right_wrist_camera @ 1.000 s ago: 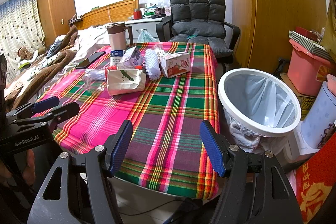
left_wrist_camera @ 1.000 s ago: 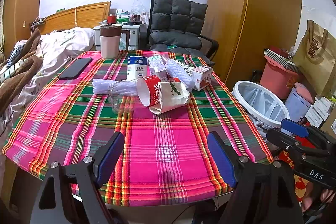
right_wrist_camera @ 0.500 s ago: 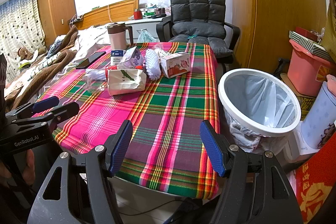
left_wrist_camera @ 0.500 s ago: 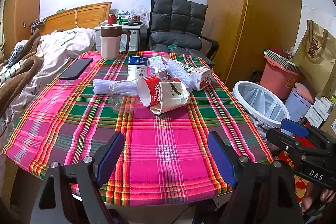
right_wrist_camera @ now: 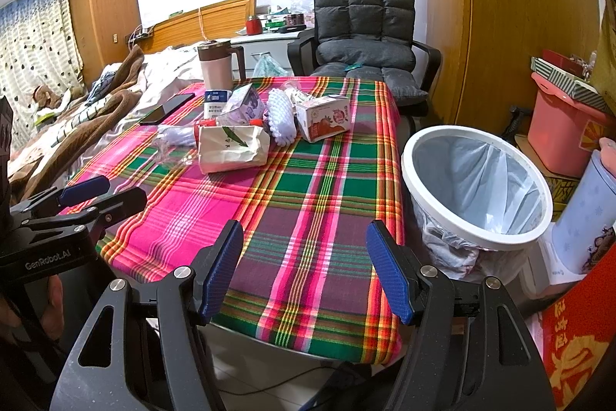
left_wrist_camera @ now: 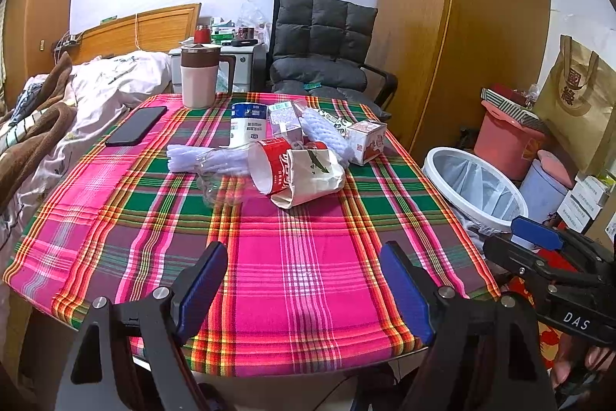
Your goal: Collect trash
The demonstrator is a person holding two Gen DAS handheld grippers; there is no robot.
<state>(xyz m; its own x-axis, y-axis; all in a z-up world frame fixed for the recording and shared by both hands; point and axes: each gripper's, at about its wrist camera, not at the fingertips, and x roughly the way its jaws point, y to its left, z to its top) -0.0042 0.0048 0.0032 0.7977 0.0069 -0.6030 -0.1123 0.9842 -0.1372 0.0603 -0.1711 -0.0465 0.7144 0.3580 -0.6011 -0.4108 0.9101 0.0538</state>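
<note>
Trash lies in a pile mid-table on the plaid cloth [left_wrist_camera: 300,257]: a red paper cup [left_wrist_camera: 271,166] on its side, a cream paper bag [left_wrist_camera: 313,174], a strawberry carton [left_wrist_camera: 365,141], a blue-white carton [left_wrist_camera: 248,126], a clear plastic bottle [left_wrist_camera: 221,180] and white foam netting [left_wrist_camera: 327,137]. The bag [right_wrist_camera: 233,149] and strawberry carton [right_wrist_camera: 323,118] also show in the right wrist view. A white bin [right_wrist_camera: 477,187] with a liner stands right of the table. My left gripper [left_wrist_camera: 304,280] and right gripper [right_wrist_camera: 306,260] are both open and empty over the table's near edge.
A pink-brown mug [left_wrist_camera: 200,76] and a black phone [left_wrist_camera: 136,126] are at the table's far left. A grey chair [left_wrist_camera: 323,56] stands behind, a bed [left_wrist_camera: 57,110] at left. A pink bin [left_wrist_camera: 508,145] and boxes sit beyond the white bin.
</note>
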